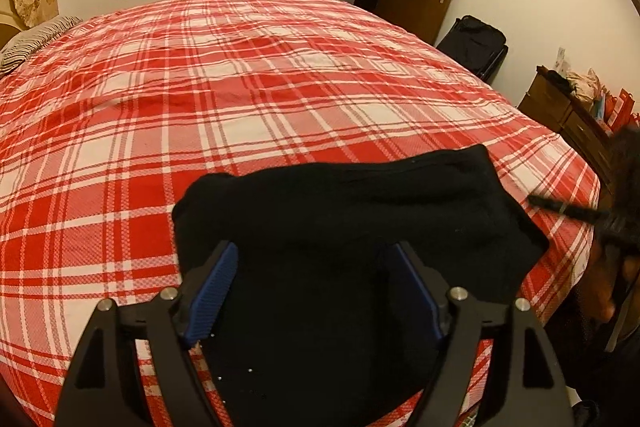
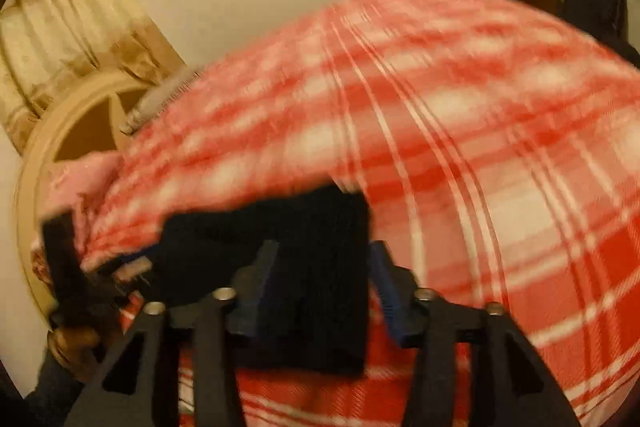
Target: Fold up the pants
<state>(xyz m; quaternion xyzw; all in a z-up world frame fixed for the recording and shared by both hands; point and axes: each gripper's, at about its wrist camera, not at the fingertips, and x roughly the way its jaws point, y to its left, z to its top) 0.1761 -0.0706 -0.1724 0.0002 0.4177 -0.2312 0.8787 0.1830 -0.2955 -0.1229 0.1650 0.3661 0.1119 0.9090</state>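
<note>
Folded black pants [image 1: 360,211] on a red-and-white plaid bedspread [image 1: 240,87].

The soft, matte pants lie as a squarish bundle near the bed's edge; the left gripper [image 1: 314,287] and right gripper [image 2: 324,283] stand released over them, ribbed blue pads [image 1: 212,291] apart.

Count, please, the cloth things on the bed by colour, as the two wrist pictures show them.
Black: 1, the folded pants
Red and white check: 1, the bed cover
Black and white stripes: 1, the pillow
Pink: 1, a cloth at the bed's head
Total: 4
</note>
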